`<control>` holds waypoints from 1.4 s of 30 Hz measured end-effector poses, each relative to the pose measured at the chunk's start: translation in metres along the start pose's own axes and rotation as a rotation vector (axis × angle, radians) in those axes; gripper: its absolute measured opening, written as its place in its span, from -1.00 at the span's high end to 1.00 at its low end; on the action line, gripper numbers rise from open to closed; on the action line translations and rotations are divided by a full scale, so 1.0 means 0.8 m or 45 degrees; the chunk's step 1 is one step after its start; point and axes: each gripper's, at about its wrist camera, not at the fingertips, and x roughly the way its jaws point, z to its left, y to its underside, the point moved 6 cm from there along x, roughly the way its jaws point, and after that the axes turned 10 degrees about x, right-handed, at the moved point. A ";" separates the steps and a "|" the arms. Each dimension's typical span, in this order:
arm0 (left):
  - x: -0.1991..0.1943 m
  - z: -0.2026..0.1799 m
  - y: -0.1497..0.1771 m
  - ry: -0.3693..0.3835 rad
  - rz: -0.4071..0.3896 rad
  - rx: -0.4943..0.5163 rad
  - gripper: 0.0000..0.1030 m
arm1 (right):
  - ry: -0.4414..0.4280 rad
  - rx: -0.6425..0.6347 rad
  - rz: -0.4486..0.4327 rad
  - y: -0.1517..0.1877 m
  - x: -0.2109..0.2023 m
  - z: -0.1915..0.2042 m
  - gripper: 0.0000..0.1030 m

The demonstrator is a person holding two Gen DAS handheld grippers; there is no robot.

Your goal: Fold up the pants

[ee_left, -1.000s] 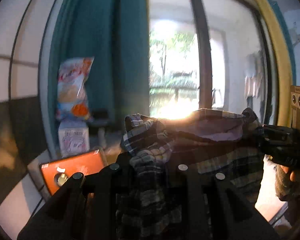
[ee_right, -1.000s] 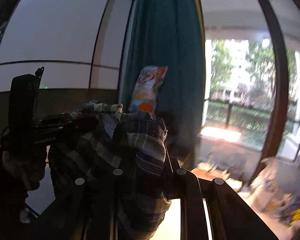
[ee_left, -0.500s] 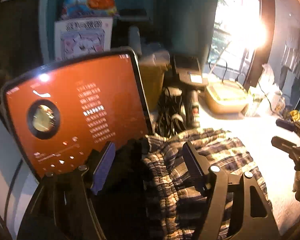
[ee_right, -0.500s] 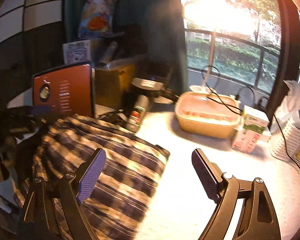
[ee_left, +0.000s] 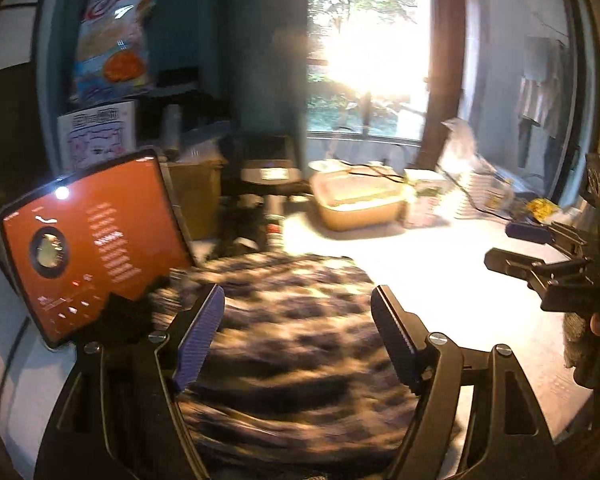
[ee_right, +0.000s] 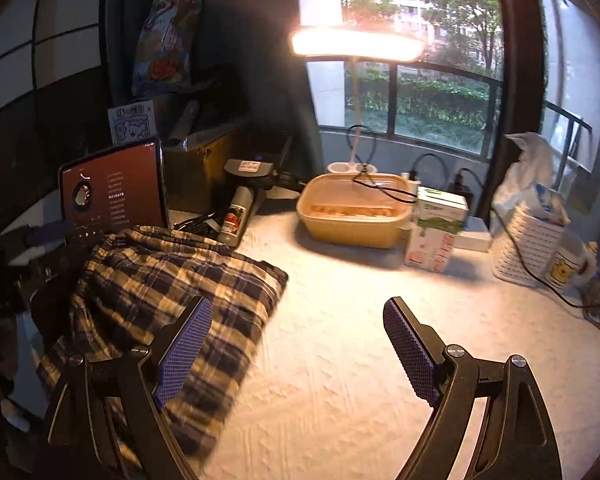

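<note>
On table [ee_right: 360, 320], folded plaid pants [ee_right: 172, 280] (left side), long axis front-to-back

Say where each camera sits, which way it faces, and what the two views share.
Left wrist: on the left gripper, jaws opening, looking down across the plaid pants toward the window; the right gripper and a hand show at right.
Right wrist: on the right gripper, open over the white table, pants at left.
Shared: pants, orange tablet, tan container.
</note>
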 end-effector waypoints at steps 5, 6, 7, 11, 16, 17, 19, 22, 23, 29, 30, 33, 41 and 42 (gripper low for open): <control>-0.012 -0.049 0.002 0.048 0.003 0.001 -0.47 | 0.043 0.031 -0.032 0.019 -0.048 -0.032 -0.72; -0.015 -0.059 0.002 0.054 -0.001 0.000 -0.47 | 0.050 0.035 -0.036 0.022 -0.055 -0.037 -0.72; -0.017 -0.066 0.002 0.059 -0.004 -0.001 -0.47 | 0.056 0.040 -0.042 0.026 -0.061 -0.042 -0.72; -0.031 -0.095 0.002 0.057 -0.041 0.003 -0.47 | 0.082 0.061 -0.062 0.042 -0.091 -0.062 -0.72; -0.049 -0.130 0.002 0.095 -0.099 0.009 -0.48 | 0.127 0.078 -0.095 0.060 -0.128 -0.079 -0.72; -0.051 -0.135 0.002 0.102 -0.101 0.009 -0.48 | 0.141 0.082 -0.105 0.064 -0.138 -0.082 -0.72; -0.058 -0.146 0.001 0.121 -0.113 0.006 -0.48 | 0.162 0.087 -0.123 0.069 -0.154 -0.086 -0.72; -0.074 -0.161 -0.002 0.155 -0.152 0.004 -0.48 | 0.191 0.094 -0.158 0.074 -0.179 -0.089 -0.72; -0.079 -0.165 -0.004 0.161 -0.165 0.011 -0.49 | 0.196 0.097 -0.166 0.075 -0.185 -0.090 -0.72; -0.119 -0.181 -0.010 0.158 -0.265 0.009 -0.83 | 0.242 0.104 -0.255 0.079 -0.238 -0.091 -0.72; -0.125 -0.183 -0.012 0.162 -0.282 0.007 -0.84 | 0.245 0.104 -0.268 0.079 -0.245 -0.090 -0.72; -0.143 -0.186 -0.016 0.139 -0.327 0.017 -0.88 | 0.254 0.103 -0.307 0.079 -0.266 -0.085 -0.73; -0.185 -0.187 -0.028 0.030 -0.442 0.056 -0.98 | 0.269 0.085 -0.408 0.076 -0.316 -0.068 -0.81; -0.187 -0.186 -0.029 0.011 -0.441 0.060 -0.98 | 0.271 0.084 -0.420 0.075 -0.321 -0.066 -0.81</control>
